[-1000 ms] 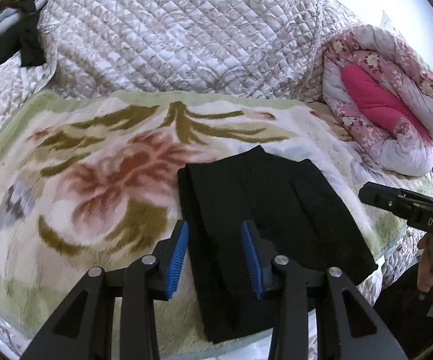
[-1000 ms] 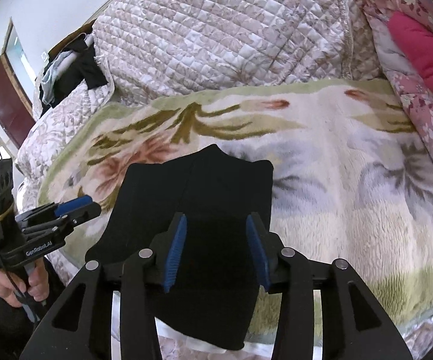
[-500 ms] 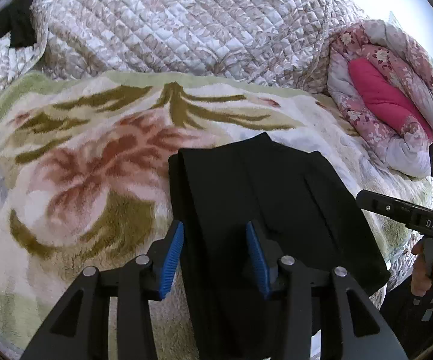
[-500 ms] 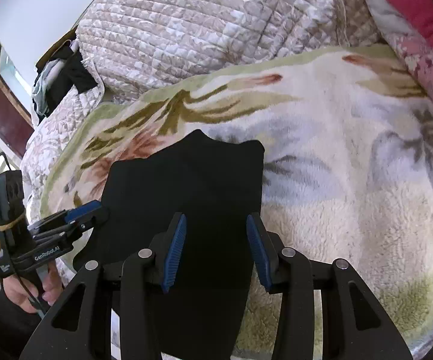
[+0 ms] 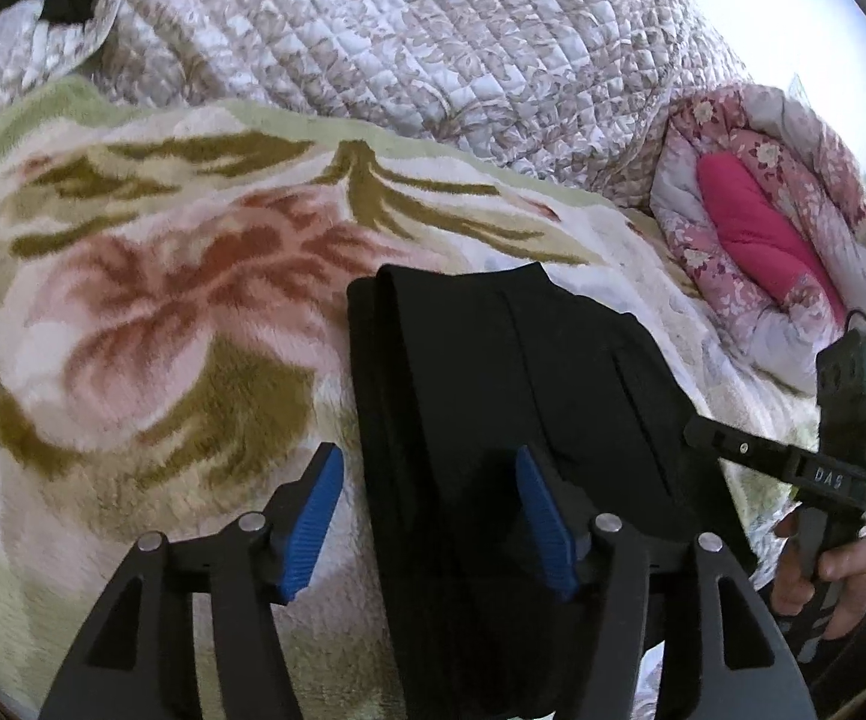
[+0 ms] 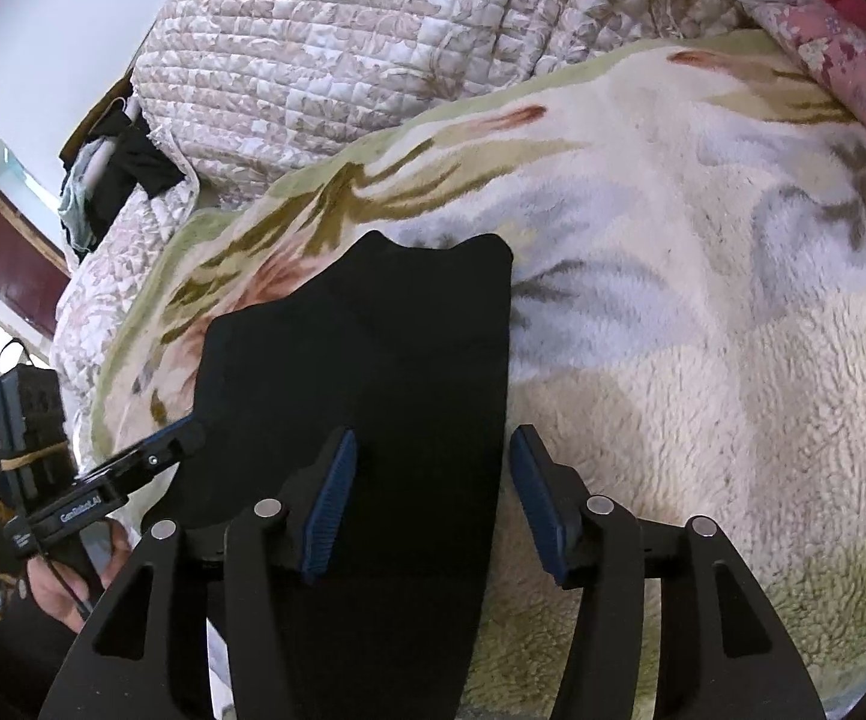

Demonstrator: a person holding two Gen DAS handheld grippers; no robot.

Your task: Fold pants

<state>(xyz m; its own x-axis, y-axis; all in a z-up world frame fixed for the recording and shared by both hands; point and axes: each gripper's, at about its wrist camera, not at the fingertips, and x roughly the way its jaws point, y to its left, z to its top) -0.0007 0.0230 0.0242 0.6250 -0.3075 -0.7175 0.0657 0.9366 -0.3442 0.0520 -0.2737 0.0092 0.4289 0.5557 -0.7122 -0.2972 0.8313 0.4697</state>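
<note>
Pants: folded black fabric pants [image 5: 493, 408], a long flat strip lying on the cream fleece blanket with red flower and olive leaf pattern [image 5: 150, 324], near the blanket's close edge.
Pants and left gripper: the black left gripper with blue ribbed pads [image 5: 429, 525] hovers over the strip's left long edge; that edge runs up between its two pads, one pad over bare blanket, the other over black cloth.
Pants and right gripper: the black right gripper with blue ribbed pads [image 6: 433, 504] straddles the strip's right long edge in the same way, left pad over cloth, right pad over the blanket.
Left jaws: spread apart, just been opening, cloth below the gap but neither pad pressing it.
Right jaws: spread apart, just been opening, nothing pinched.
Long axis: runs from the near blanket edge away toward the grey-white quilted cover [image 5: 408, 42] behind the blanket; the far end shows two rounded corners with a notch between.
Layers: stacked folds show along the strip's left side.
Hand pose: both grippers slant downward at the blanket, side by side; a hand [image 5: 835, 576] grasps the right tool's handle, another hand [image 6: 63, 582] the left tool's.
Beyond the blanket: rolled pink floral quilt with magenta lining [image 5: 775, 222] to the right of the pants.
</note>
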